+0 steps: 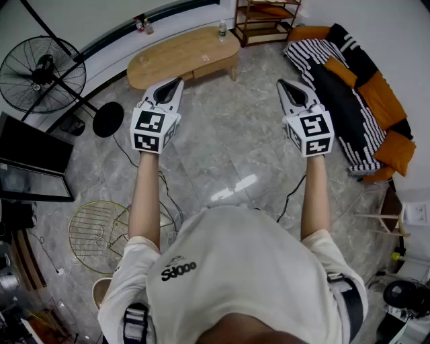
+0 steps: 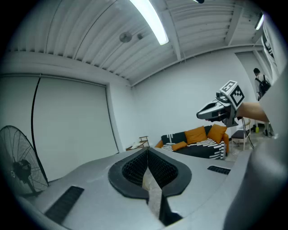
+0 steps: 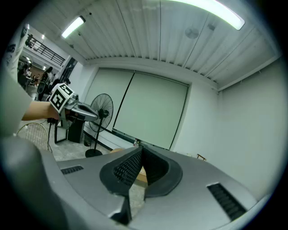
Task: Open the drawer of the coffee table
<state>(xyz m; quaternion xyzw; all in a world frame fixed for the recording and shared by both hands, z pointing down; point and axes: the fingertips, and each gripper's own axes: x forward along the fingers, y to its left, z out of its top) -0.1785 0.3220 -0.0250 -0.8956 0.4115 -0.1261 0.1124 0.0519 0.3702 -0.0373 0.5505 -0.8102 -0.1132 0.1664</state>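
Nothing is done yet: I stand well apart from the table [image 1: 185, 52], its drawer [image 1: 209, 66] seems shut, and my left gripper [image 1: 173, 86] and right gripper [image 1: 287, 91] are both closed, empty.

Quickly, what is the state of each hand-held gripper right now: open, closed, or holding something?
Left hand-held gripper: closed, holding nothing.
Right hand-held gripper: closed, holding nothing.

Glossy grey marble floor [image 1: 222, 148]. Striped black-and-orange sofa [image 1: 356, 101] at right; standing fan [image 1: 41, 74] at left; wooden shelf [image 1: 265, 17] beyond. Ceiling strip light [image 2: 150, 20] lit.
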